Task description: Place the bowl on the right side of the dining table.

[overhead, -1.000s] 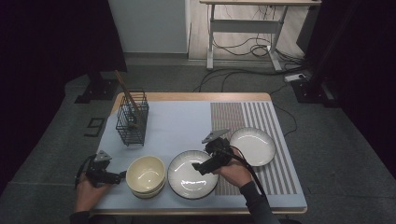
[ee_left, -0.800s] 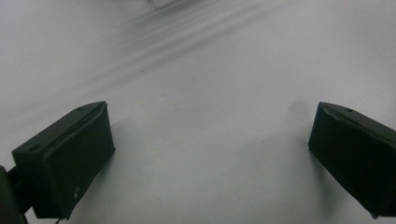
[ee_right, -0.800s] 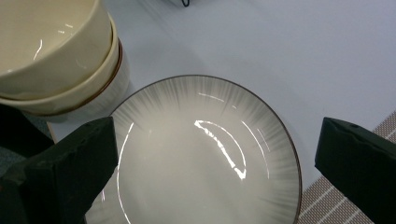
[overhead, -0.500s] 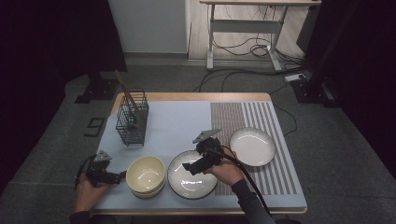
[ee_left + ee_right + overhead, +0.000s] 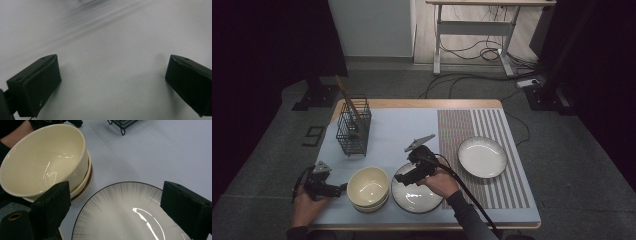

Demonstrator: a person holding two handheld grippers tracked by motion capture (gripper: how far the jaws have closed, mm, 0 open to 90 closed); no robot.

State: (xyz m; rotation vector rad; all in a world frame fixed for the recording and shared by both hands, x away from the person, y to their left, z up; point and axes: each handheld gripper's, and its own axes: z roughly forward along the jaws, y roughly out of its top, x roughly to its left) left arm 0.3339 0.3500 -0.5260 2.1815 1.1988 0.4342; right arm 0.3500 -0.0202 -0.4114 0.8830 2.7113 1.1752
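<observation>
Plate grab coming up, right gripper (image 5: 404,176) lined up on the near plate (image 5: 414,192).

Compared with a second ago the right hand has slid from about 3 o'clock on that plate over to its 10 o'clock edge, close to the stacked bowls (image 5: 368,187); its jaws have just been closing a little but stand wide, nothing between them yet, so I'd guess it's picking a spot on the rim. Left gripper (image 5: 337,189) sits at 9 o'clock of the bowls, jaws spread wide over bare tabletop, holding nothing. Count: two plates, the second plate (image 5: 482,156) out at 2 o'clock on the striped mat (image 5: 507,185), two cream bowls nested, one wire basket (image 5: 353,132) at 11 o'clock.
</observation>
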